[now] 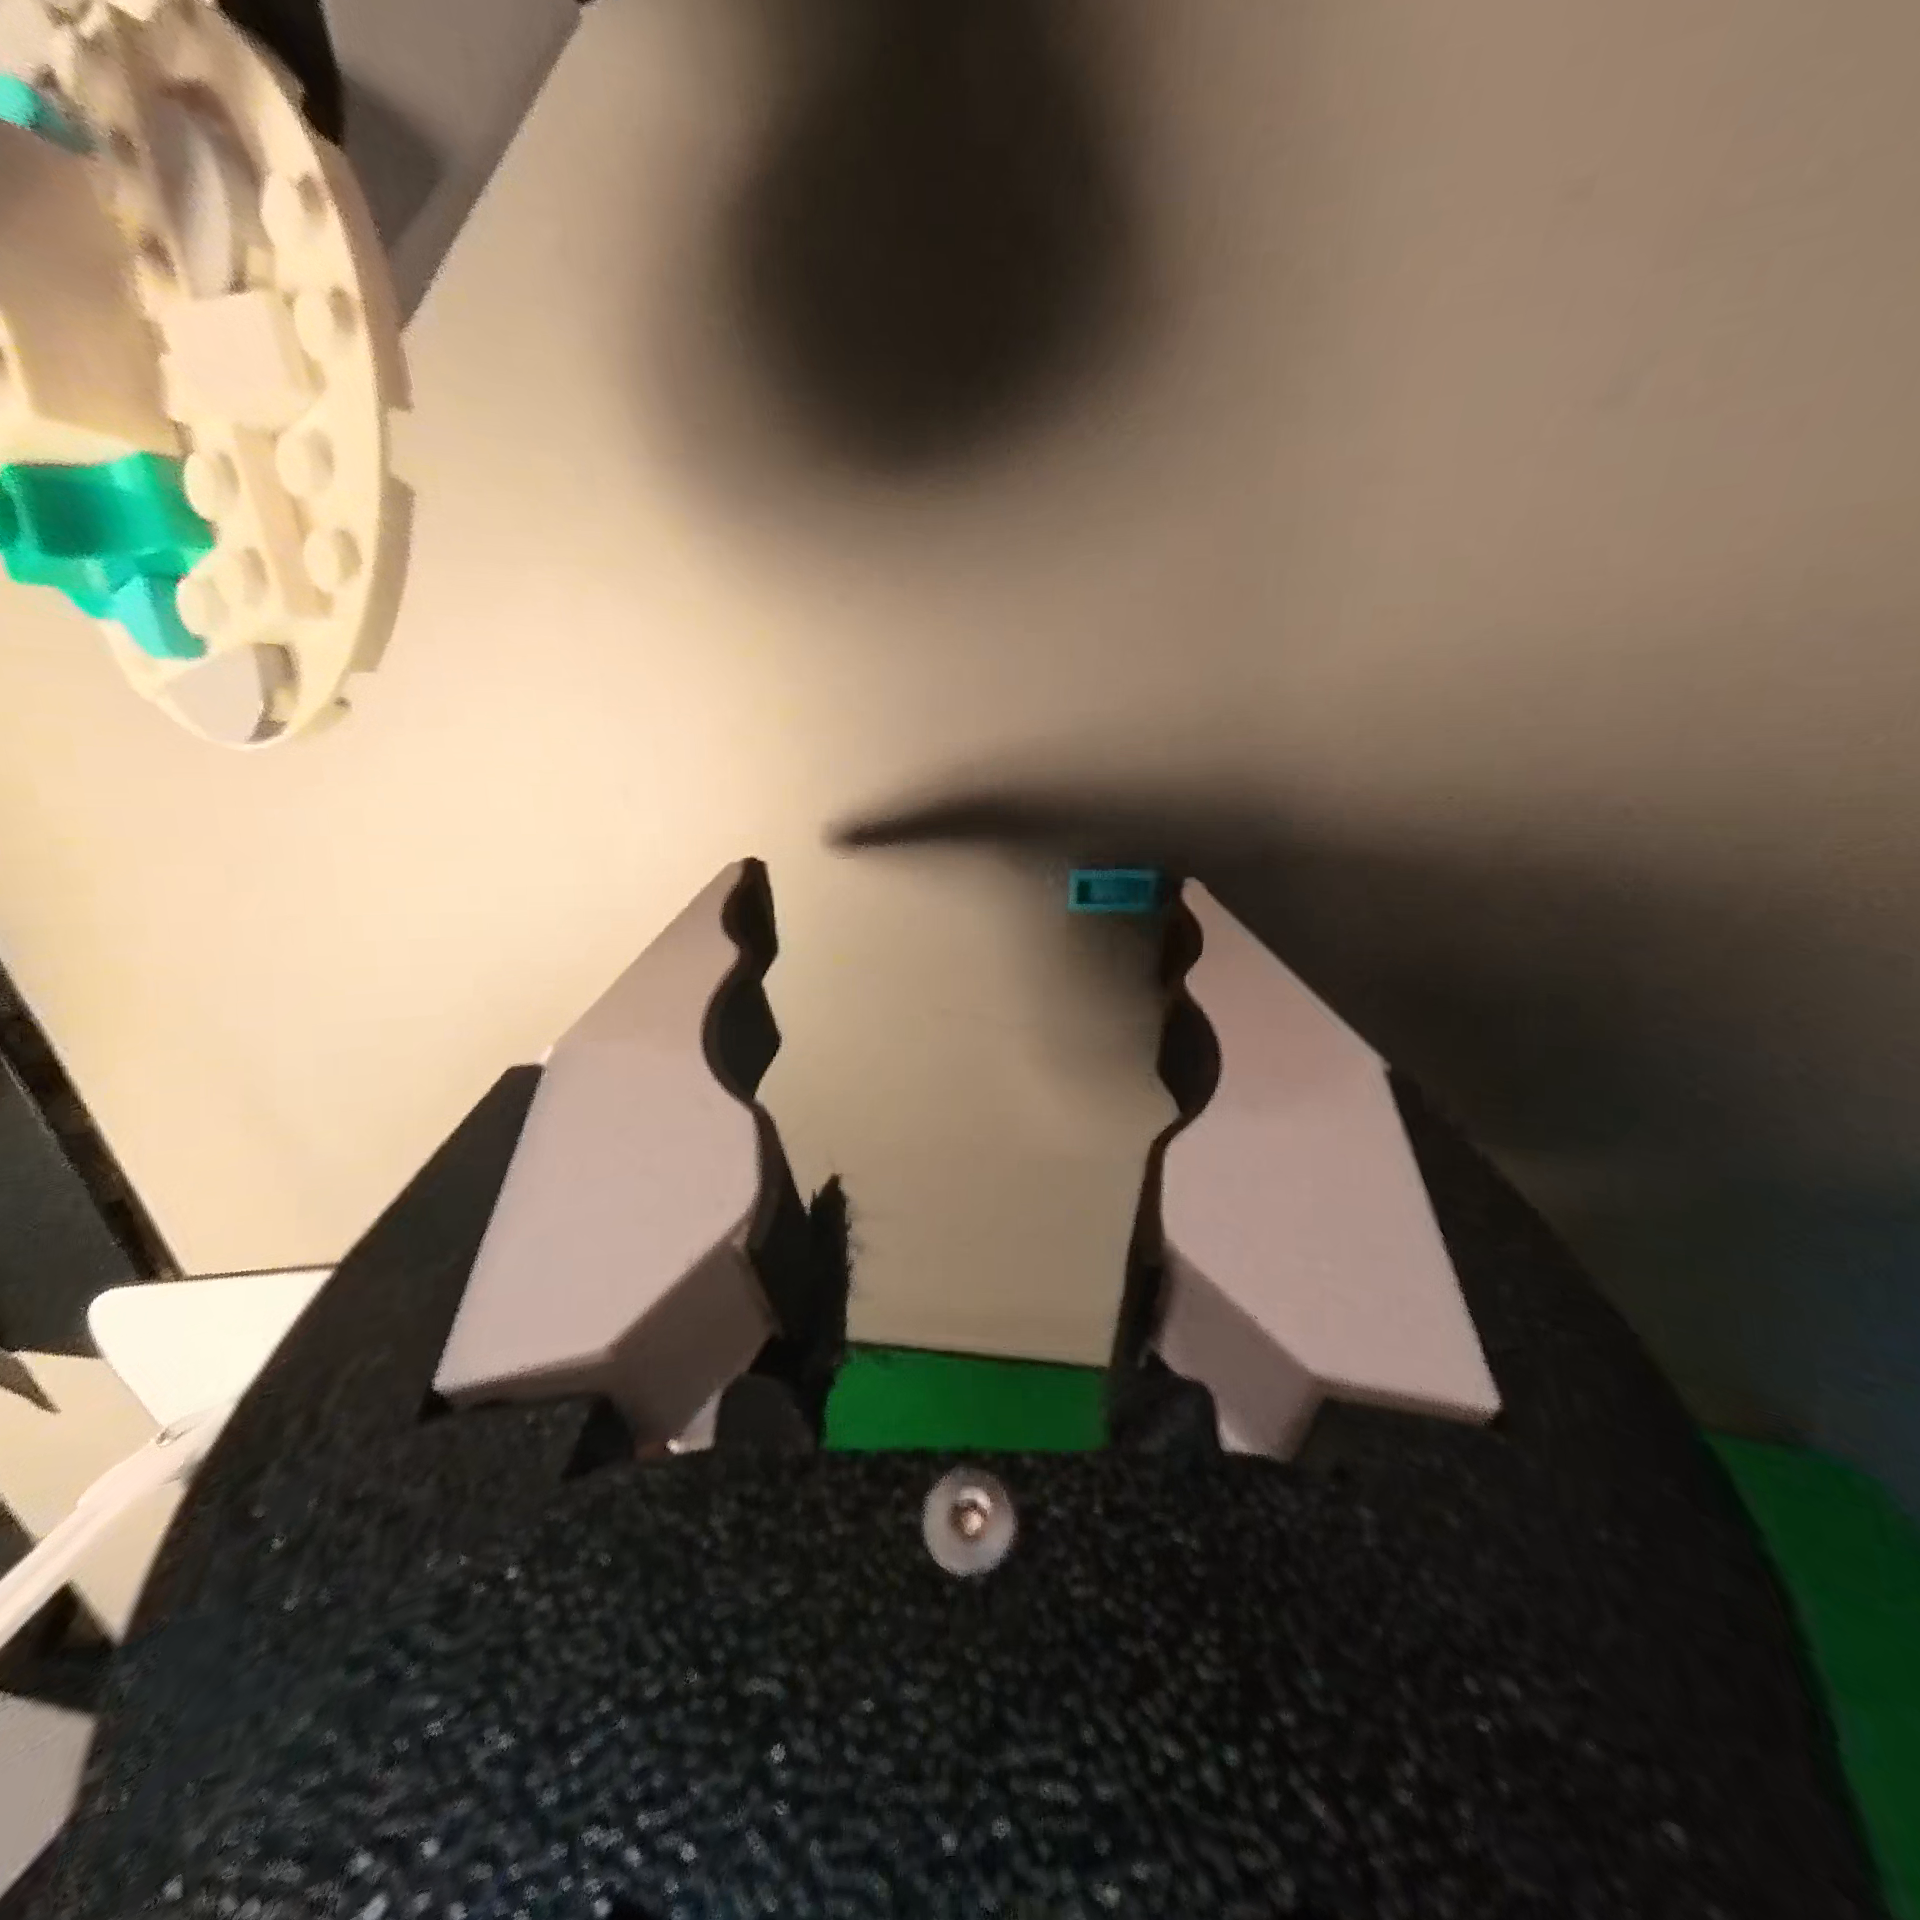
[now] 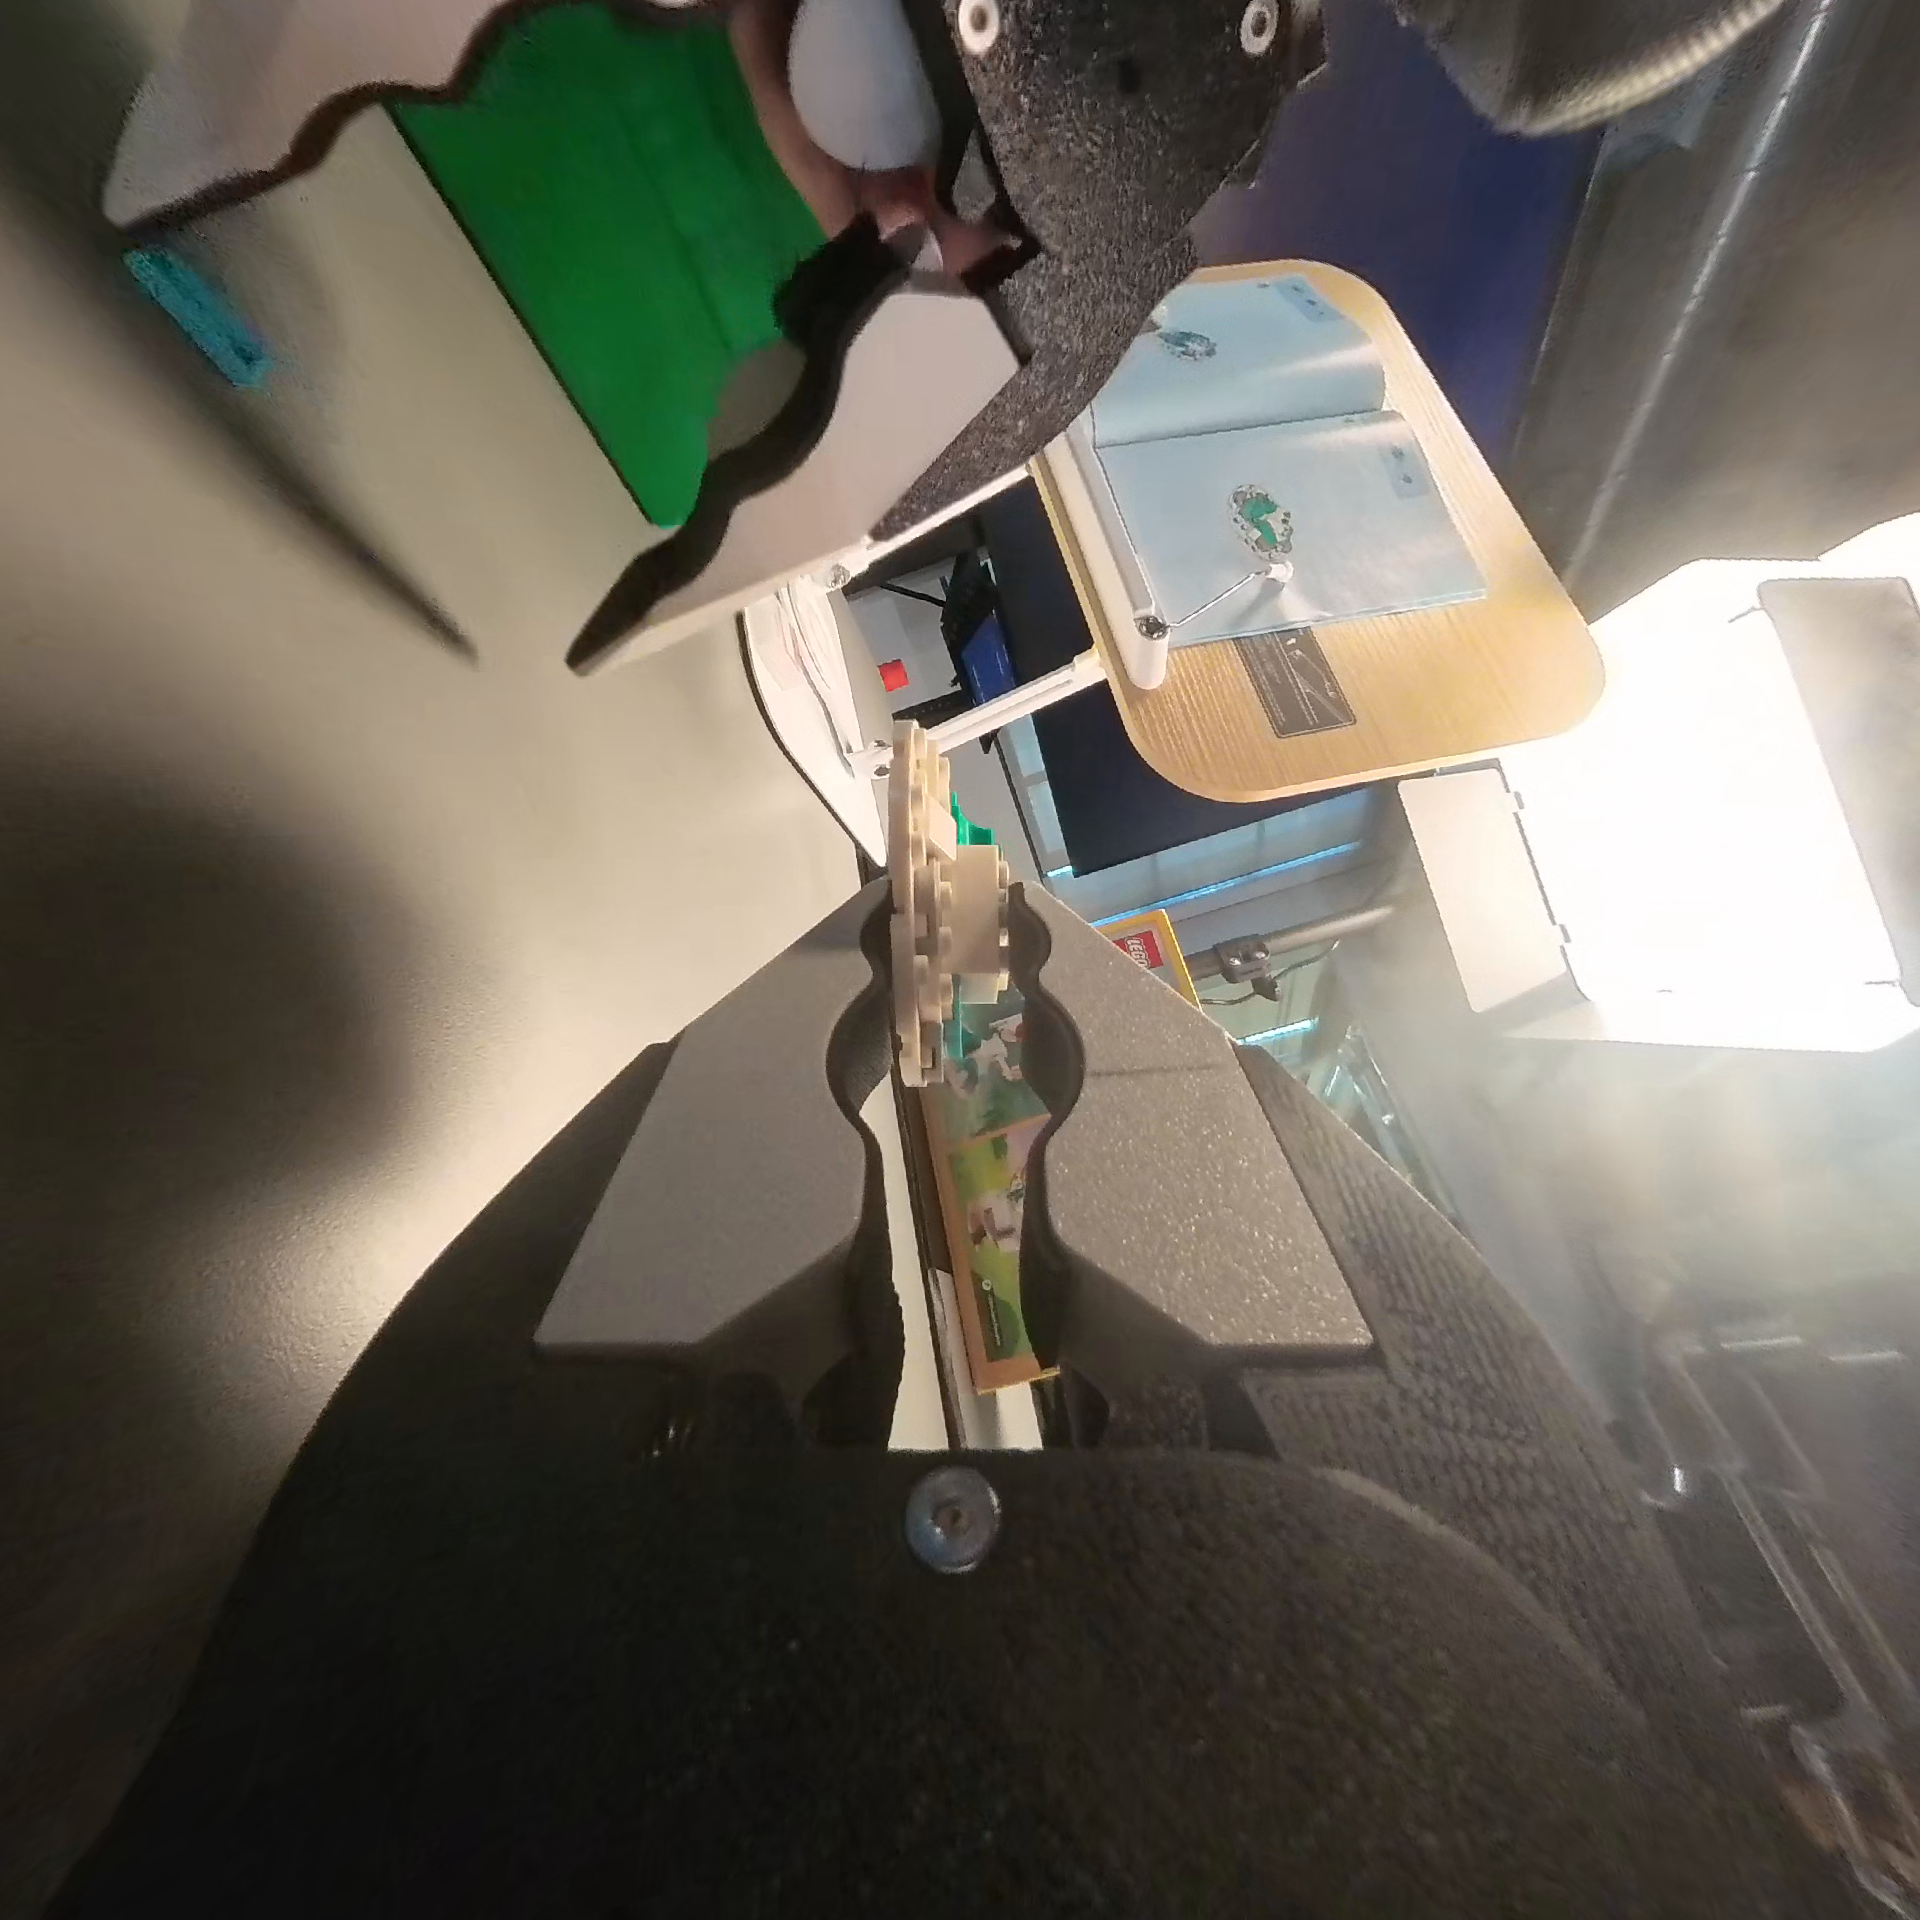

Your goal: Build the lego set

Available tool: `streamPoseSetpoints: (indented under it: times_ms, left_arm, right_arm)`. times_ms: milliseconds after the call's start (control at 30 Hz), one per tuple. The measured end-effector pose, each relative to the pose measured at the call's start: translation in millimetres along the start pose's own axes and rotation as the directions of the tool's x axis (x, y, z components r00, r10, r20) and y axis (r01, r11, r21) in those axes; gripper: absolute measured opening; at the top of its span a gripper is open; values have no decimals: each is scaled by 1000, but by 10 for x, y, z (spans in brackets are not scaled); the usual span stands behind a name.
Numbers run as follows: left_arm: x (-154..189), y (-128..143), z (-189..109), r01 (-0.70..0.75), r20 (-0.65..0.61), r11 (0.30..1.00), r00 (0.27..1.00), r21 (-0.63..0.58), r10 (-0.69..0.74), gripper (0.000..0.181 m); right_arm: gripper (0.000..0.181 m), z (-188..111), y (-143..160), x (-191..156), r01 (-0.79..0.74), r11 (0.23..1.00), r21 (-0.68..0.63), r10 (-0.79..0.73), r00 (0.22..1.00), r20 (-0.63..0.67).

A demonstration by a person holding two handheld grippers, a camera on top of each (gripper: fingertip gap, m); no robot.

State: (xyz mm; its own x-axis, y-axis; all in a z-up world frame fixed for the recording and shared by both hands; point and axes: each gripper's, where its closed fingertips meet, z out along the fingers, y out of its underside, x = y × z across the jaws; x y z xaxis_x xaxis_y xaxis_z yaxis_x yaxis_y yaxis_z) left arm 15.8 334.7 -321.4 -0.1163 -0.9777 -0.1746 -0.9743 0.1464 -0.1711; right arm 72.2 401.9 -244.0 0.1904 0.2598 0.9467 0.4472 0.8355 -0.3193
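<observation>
The lego piece (image 1: 1117, 891), a small teal brick, lay on the table (image 1: 623, 831) just beside the right fingertip of the left gripper (image 1: 971, 894), its long axis running across the wide-open, empty jaws. The right gripper (image 2: 951, 925) was clamped on the tan round build (image 2: 920, 935) (farther left, off the table).

This looks like a lab or studio set up for recording. A bright panel lamp (image 2: 1704, 790) glares at the right of the right wrist view, and at upper right a wooden book stand (image 2: 1434, 686) holds an open instruction booklet (image 2: 1299, 499) (clipped flat). The pale tabletop (image 1: 520, 935) carries a green mat (image 2: 603, 260).
</observation>
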Motion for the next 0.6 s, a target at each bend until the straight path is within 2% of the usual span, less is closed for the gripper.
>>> streamPoseSetpoints:
  times_ms: [133,233,333,433,533,600]
  left_arm:
    - [-28,-8,-10,39,-1,999,999,7,-39,76]
    - [-74,-53,-147,109,0,992,994,60,-109,77]
    - [-171,-110,-482,202,26,963,977,178,-210,73]
    - [-206,-65,-961,283,57,904,947,319,-316,69]
    - [-172,186,-1417,338,133,834,892,436,-431,65]
    - [-76,434,-1608,376,175,790,843,485,-509,59]
  right_arm:
    - [17,-3,-5,3,-3,1000,4,3,1000,-1]
    - [17,-6,-2,6,-8,1000,4,8,1000,-1]
    - [17,-13,1,12,-20,1000,5,20,1000,-2]
    - [17,-18,9,15,-26,1000,4,26,1000,-2]
    - [18,-15,25,22,-28,1000,-3,28,1000,-6]
    - [18,-10,38,35,-33,999,-8,33,999,-13]
